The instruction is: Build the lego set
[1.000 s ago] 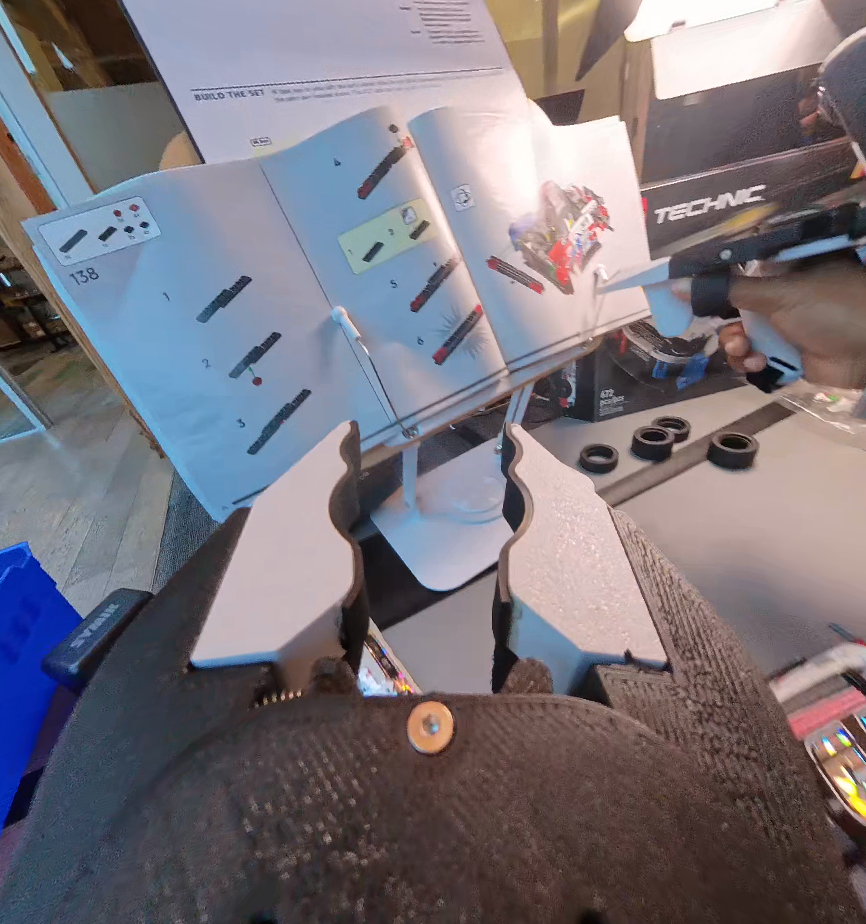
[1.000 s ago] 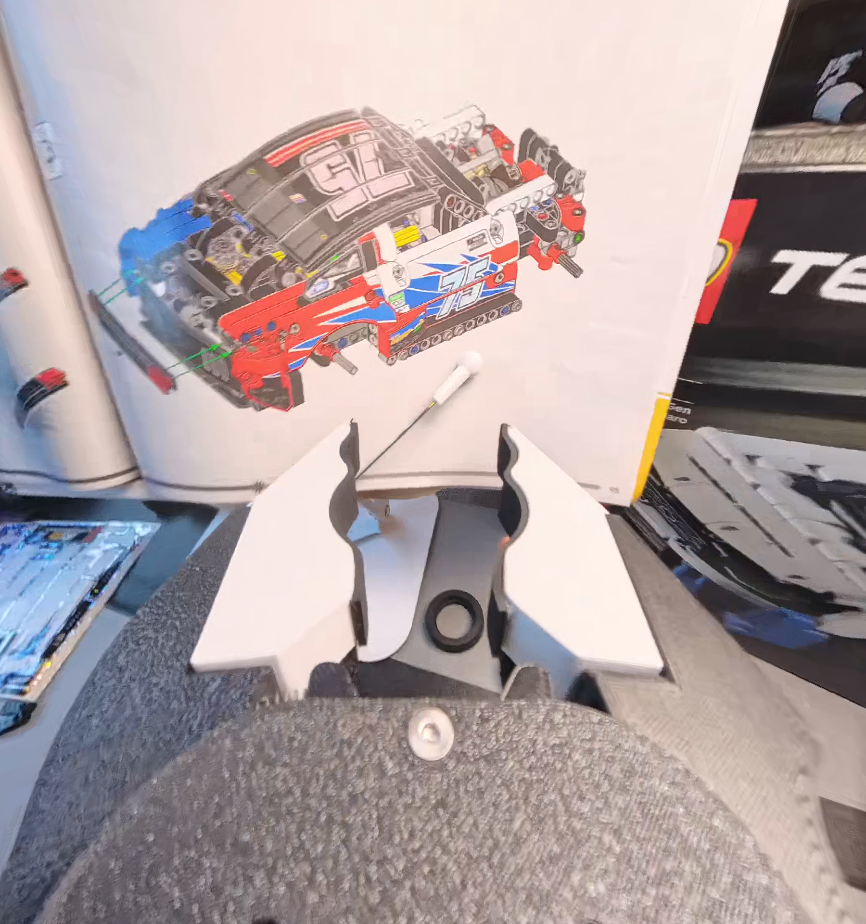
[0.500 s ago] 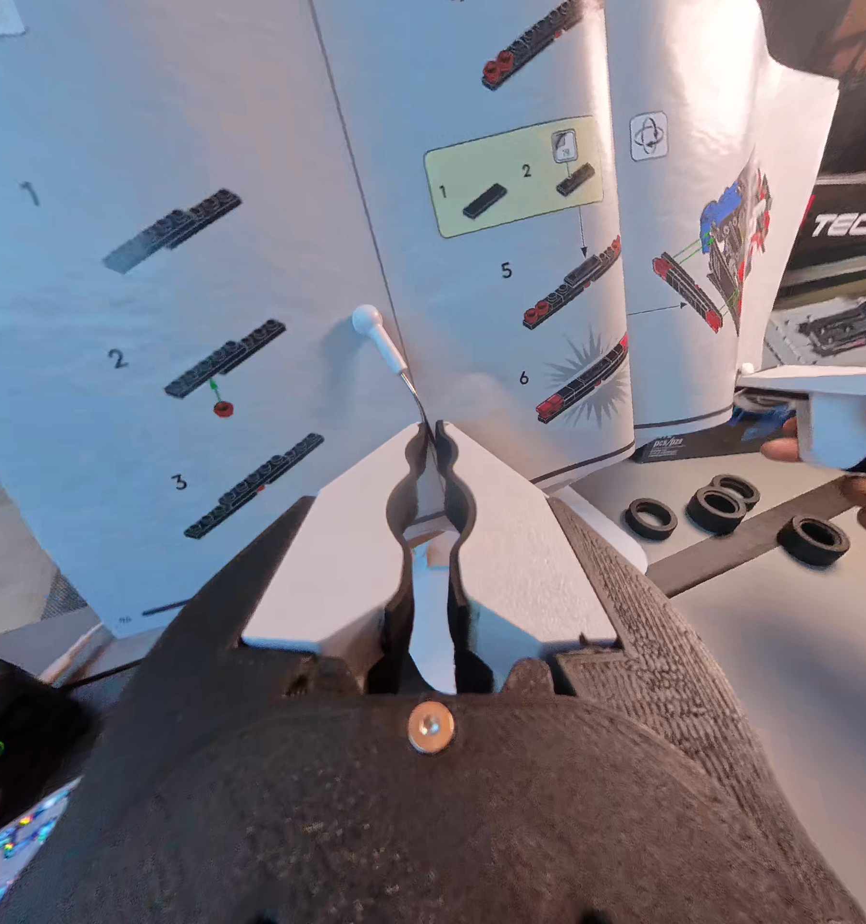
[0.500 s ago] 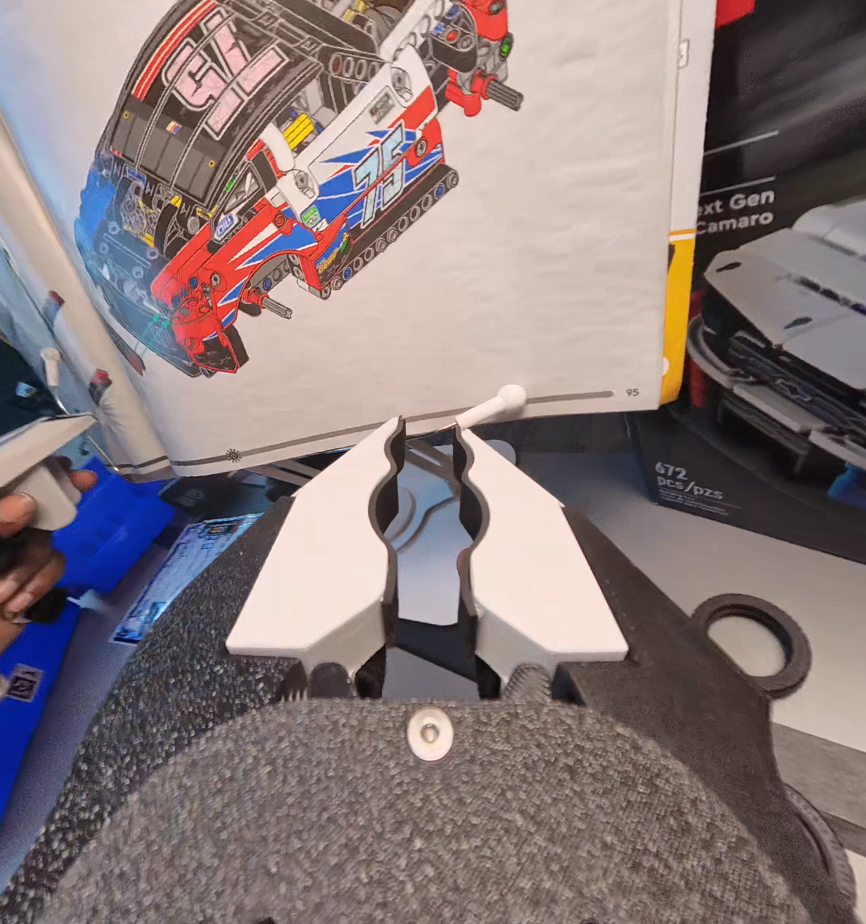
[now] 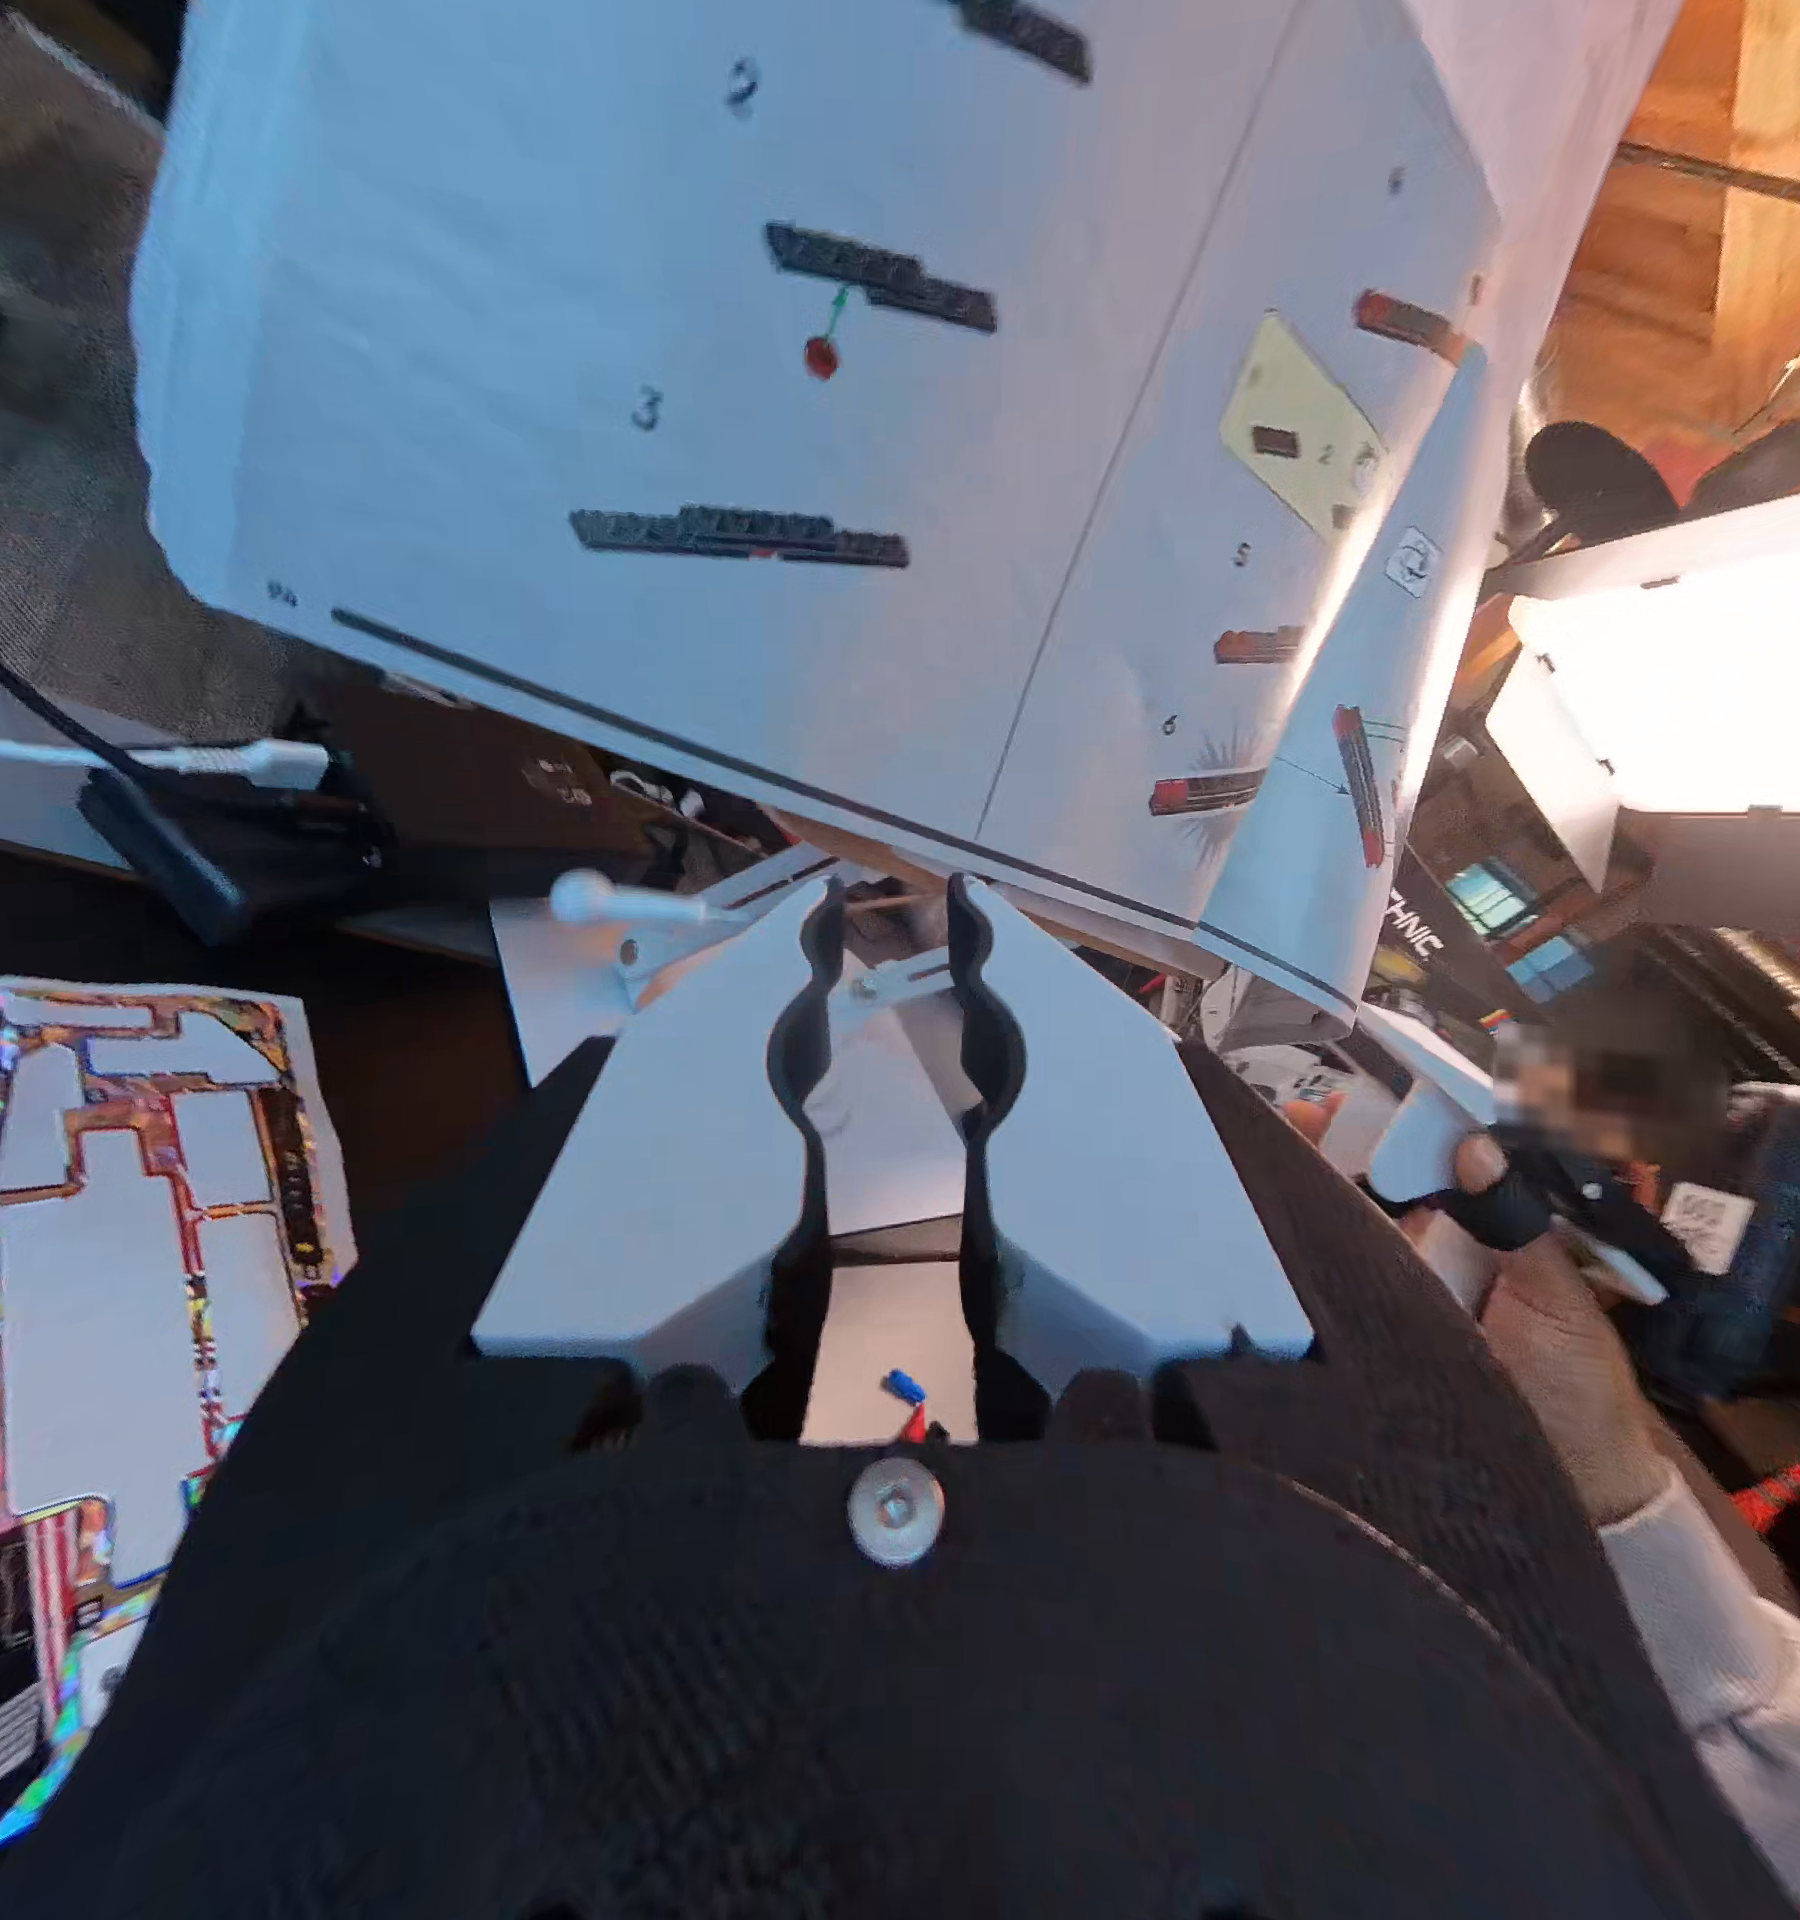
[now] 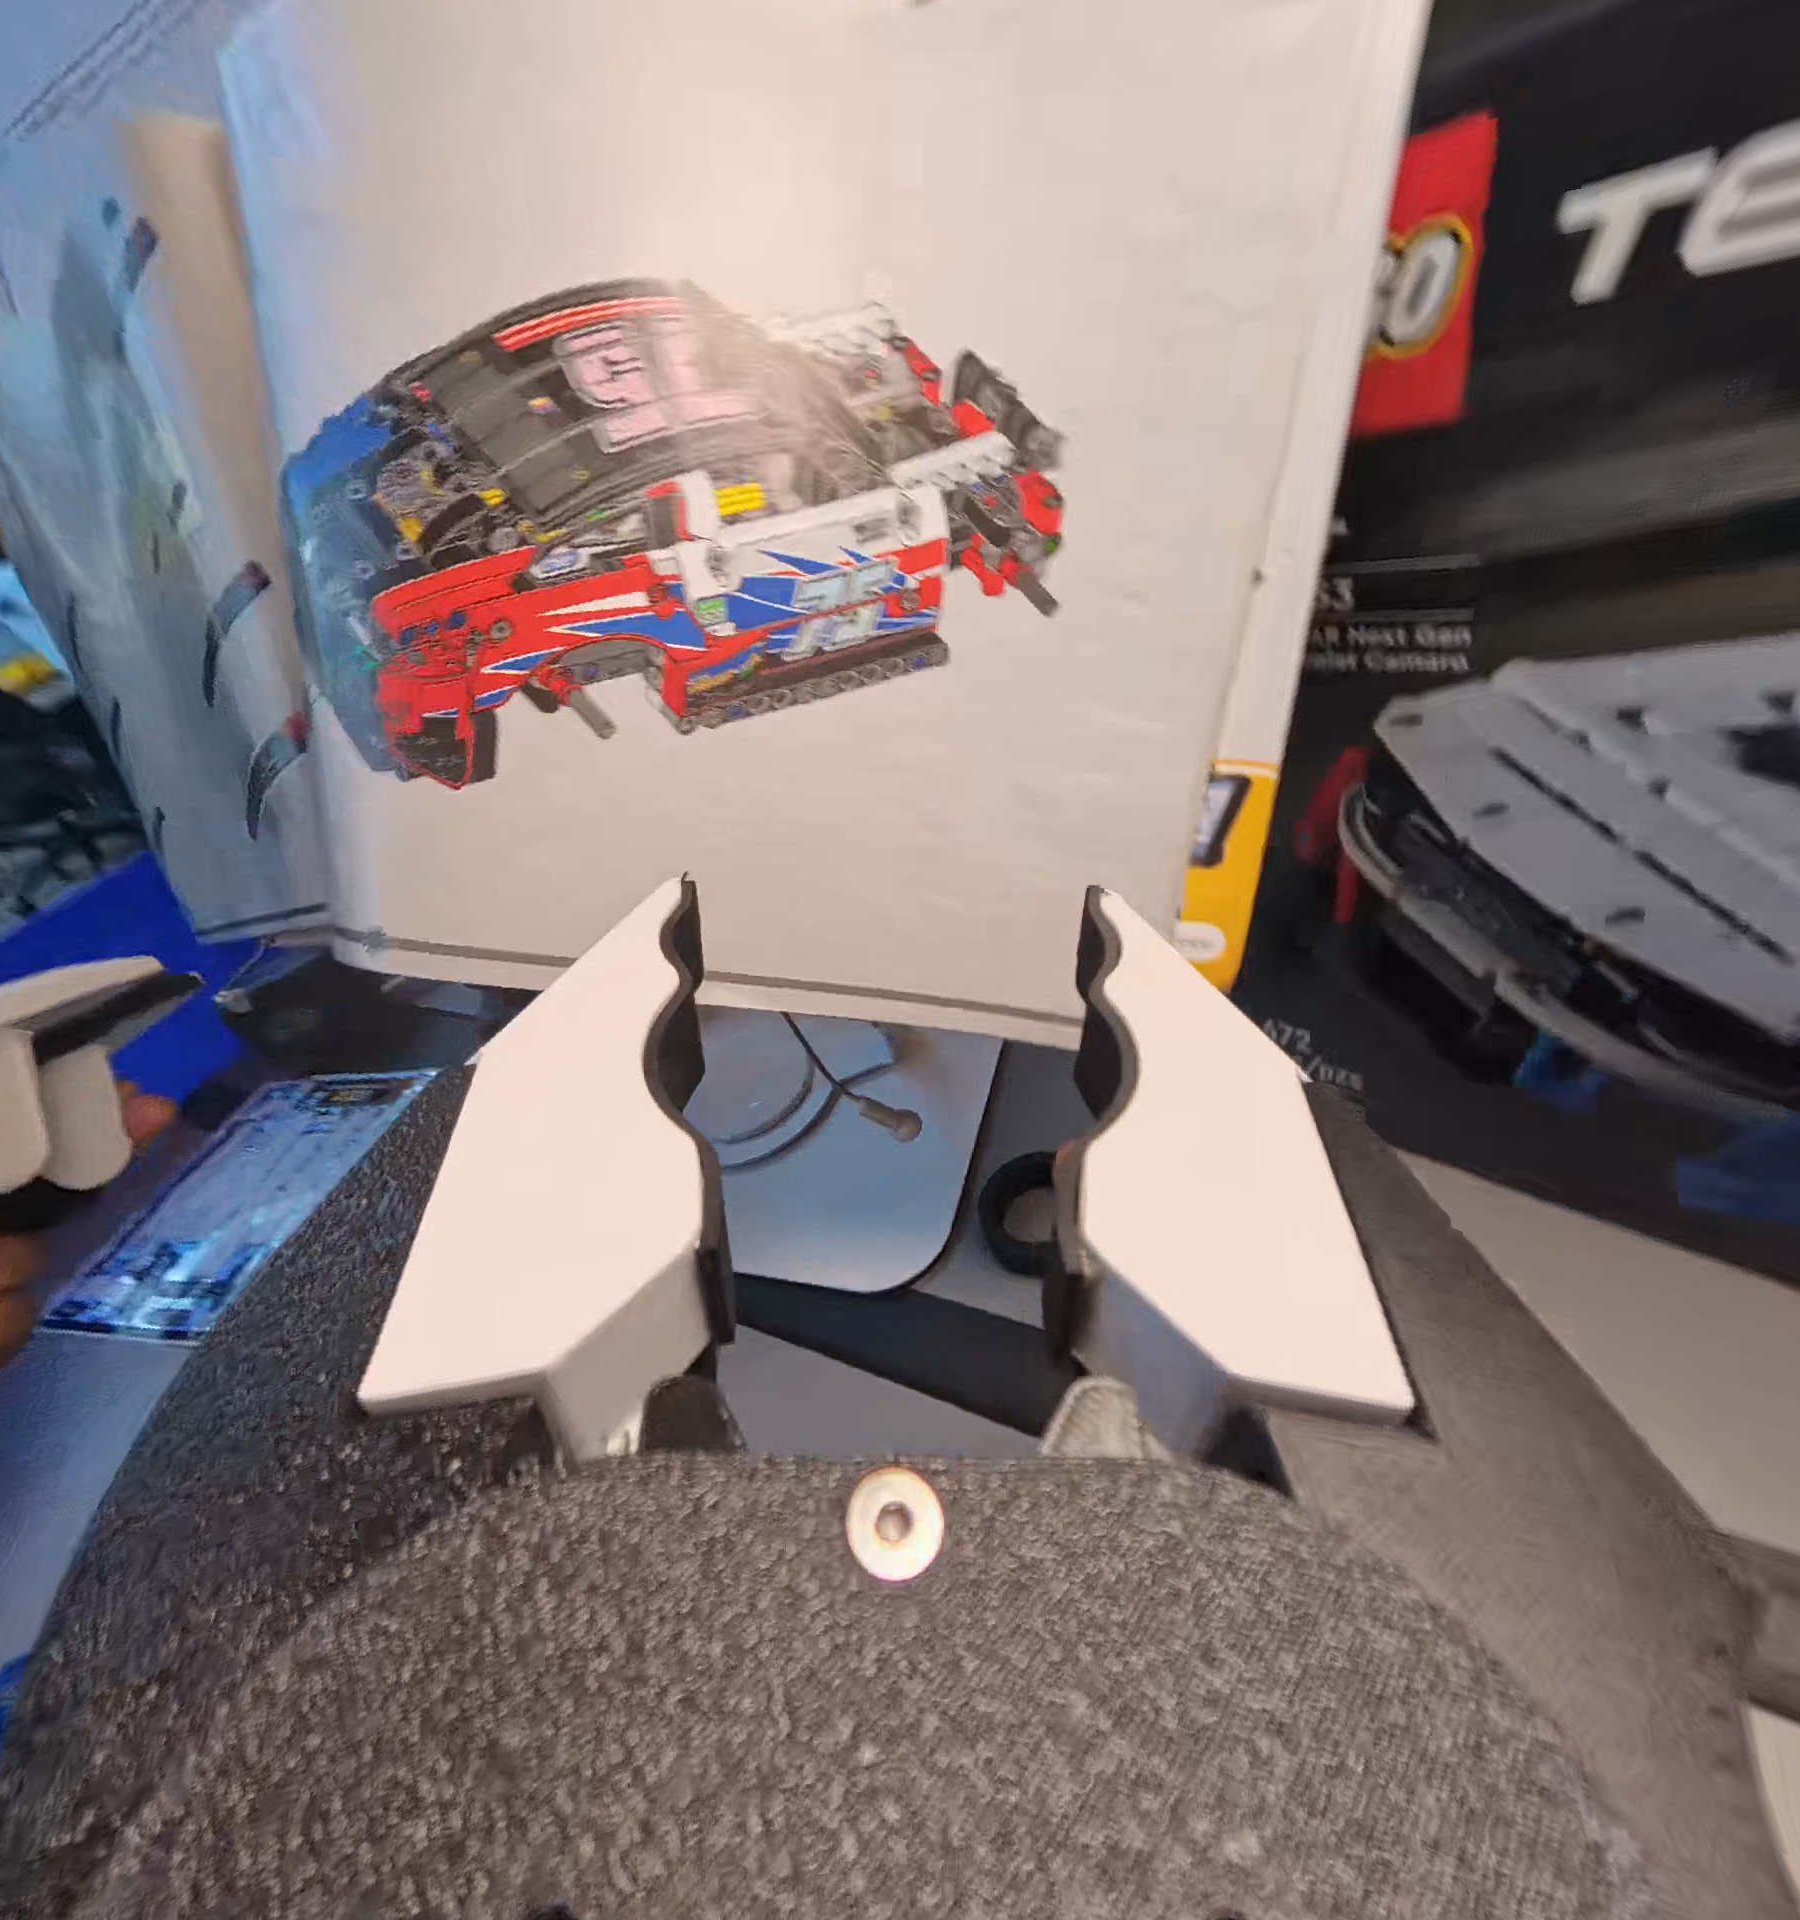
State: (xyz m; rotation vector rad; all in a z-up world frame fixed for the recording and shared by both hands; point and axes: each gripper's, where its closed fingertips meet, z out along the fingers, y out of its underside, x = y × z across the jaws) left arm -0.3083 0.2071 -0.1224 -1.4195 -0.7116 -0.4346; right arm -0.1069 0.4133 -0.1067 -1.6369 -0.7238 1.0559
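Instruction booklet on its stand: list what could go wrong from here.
1. The white page-holder arm appears swung off the instruction booklet, so its pages may flop or the booklet slip from the stand.
2. The left gripper, jaws slightly apart, sits right at the booklet's lower edge and could crease it.
3. The open right gripper hangs over a black tyre and may knock it away.

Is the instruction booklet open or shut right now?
Open. The instruction booklet shows spread pages with a centre fold, and the car page faces the right gripper.
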